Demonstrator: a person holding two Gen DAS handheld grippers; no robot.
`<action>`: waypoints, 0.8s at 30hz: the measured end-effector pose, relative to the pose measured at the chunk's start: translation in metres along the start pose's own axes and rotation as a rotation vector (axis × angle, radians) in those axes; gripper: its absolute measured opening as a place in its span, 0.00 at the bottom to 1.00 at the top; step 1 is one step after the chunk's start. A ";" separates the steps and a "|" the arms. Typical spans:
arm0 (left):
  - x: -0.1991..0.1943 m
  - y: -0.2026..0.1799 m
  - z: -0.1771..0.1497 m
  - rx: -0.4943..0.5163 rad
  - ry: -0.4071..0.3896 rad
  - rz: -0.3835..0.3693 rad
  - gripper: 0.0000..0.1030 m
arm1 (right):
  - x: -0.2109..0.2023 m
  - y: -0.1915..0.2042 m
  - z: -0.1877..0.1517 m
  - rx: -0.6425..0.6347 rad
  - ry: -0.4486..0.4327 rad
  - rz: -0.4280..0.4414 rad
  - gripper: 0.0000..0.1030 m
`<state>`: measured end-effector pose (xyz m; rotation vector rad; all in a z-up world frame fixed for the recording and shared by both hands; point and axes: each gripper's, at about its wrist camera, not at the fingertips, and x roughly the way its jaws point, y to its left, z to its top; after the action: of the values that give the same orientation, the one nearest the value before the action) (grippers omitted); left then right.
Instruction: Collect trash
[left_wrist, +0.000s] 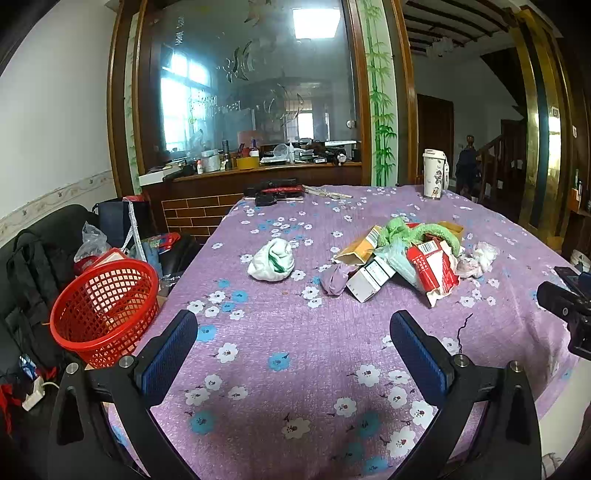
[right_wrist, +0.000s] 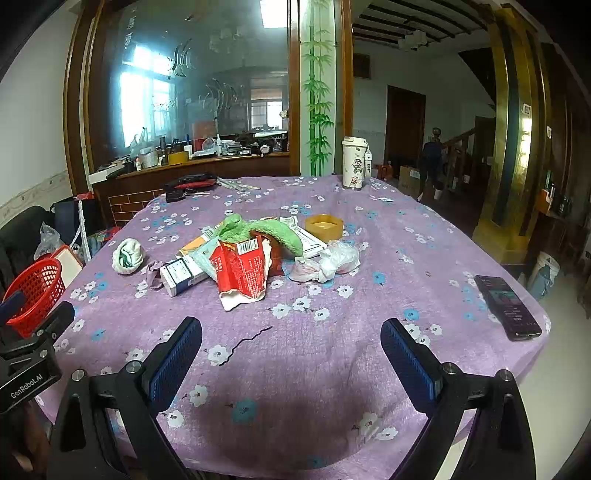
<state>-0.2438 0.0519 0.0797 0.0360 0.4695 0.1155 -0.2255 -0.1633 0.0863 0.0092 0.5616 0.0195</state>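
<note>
Both tools, left and right, gape empty over the purple floral tablecloth; behind it, a glass partition.

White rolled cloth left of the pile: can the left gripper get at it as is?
Probably yes. The left gripper is open and empty, and the white rolled cloth lies apart from the trash pile, with only bare tablecloth between the two.

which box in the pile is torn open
The red carton, ripped and crumpled at the pile's front; the white box beside it looks intact.
</note>
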 end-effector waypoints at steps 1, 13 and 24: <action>0.000 0.000 0.000 0.000 -0.001 0.000 1.00 | 0.000 0.000 0.000 -0.001 0.000 0.000 0.96; -0.002 -0.001 -0.003 0.008 0.007 -0.004 1.00 | 0.002 0.003 -0.001 -0.003 0.011 0.004 0.96; -0.001 -0.004 0.001 0.013 0.010 -0.004 1.00 | 0.004 0.002 -0.002 -0.003 0.021 0.011 0.96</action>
<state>-0.2440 0.0483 0.0804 0.0470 0.4801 0.1090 -0.2232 -0.1611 0.0827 0.0089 0.5826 0.0308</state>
